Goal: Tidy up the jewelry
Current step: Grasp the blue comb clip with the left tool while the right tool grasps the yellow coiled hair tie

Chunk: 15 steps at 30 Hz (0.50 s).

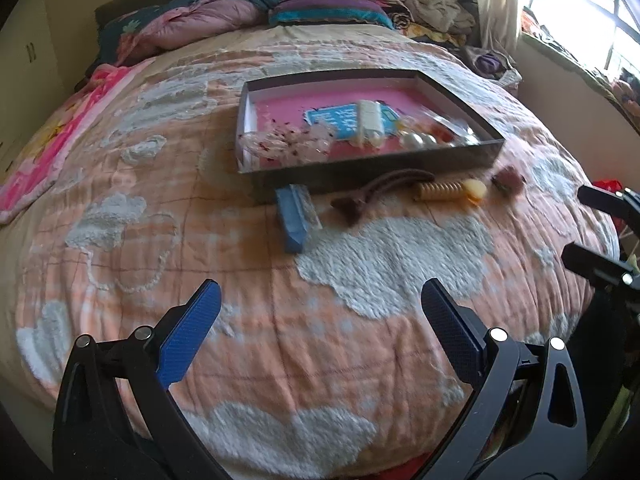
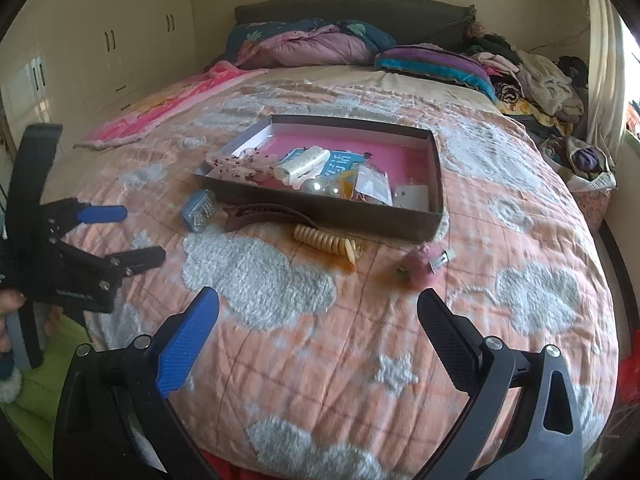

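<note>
- Nearest you, both tools hang over the near edge of the bed (image 2: pixel 320 360). Your right gripper (image 2: pixel 318 312) has its fingers spread wide and holds nothing; your left gripper (image 1: pixel 320 304) is equally wide and empty.
- Just beyond, four pieces lie loose on the quilt: a pink fuzzy clip (image 2: pixel 424 266) on the right, a cream coiled hair tie (image 2: pixel 326 242) in the middle, a brown claw clip (image 2: pixel 264 214) touching the box front, and a small blue case (image 2: pixel 198 206) on the left.
- Further on sits the open box (image 2: pixel 436 184), already holding pearls (image 2: pixel 322 188), a white clip (image 2: pixel 304 164) and small packets.
- The quilt is soft and tufted, so pressing down for a low piece may likely snag pile between the fingers or bury the piece.
- The coil looks springy and could squirm out of a shallow pinch.
- The claw clip rests against the box wall; a careless reach may shove the box or tip its contents.
- The grippers sit close together, so reaching for neighbouring pieces risks a clash.
</note>
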Available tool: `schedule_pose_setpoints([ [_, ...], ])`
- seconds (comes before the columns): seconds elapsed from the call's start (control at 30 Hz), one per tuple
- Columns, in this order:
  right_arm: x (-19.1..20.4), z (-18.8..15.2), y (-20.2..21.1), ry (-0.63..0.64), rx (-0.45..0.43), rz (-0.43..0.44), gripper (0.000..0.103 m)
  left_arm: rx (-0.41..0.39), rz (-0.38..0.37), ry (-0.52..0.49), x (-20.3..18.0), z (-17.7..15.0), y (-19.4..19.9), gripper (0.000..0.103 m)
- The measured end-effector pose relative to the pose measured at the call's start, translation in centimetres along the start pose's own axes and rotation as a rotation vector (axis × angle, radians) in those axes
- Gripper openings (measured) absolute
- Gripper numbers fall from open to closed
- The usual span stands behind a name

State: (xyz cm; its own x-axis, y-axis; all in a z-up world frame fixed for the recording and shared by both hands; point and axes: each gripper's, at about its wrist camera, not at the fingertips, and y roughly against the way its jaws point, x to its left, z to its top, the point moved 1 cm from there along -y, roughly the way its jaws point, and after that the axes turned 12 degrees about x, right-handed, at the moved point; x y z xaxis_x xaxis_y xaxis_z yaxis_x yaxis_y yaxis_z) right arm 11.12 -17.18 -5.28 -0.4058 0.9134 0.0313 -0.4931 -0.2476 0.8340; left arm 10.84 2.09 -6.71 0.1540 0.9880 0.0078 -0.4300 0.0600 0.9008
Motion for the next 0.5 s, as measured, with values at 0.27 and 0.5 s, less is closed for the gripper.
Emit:
schedule_pose_setpoints([
  [0.27, -0.4, 2.4, -2.9, 0.018, 0.039, -0.003, 0.099, 0.037, 0.028, 0.059, 2.4, 2.0, -1.7, 0.094],
  [0.5, -0.6, 4.1, -5.5, 0.036, 0.077, 0.001, 0.099, 0.053, 0.017, 0.088, 3.3, 3.2, -3.1, 0.094],
])
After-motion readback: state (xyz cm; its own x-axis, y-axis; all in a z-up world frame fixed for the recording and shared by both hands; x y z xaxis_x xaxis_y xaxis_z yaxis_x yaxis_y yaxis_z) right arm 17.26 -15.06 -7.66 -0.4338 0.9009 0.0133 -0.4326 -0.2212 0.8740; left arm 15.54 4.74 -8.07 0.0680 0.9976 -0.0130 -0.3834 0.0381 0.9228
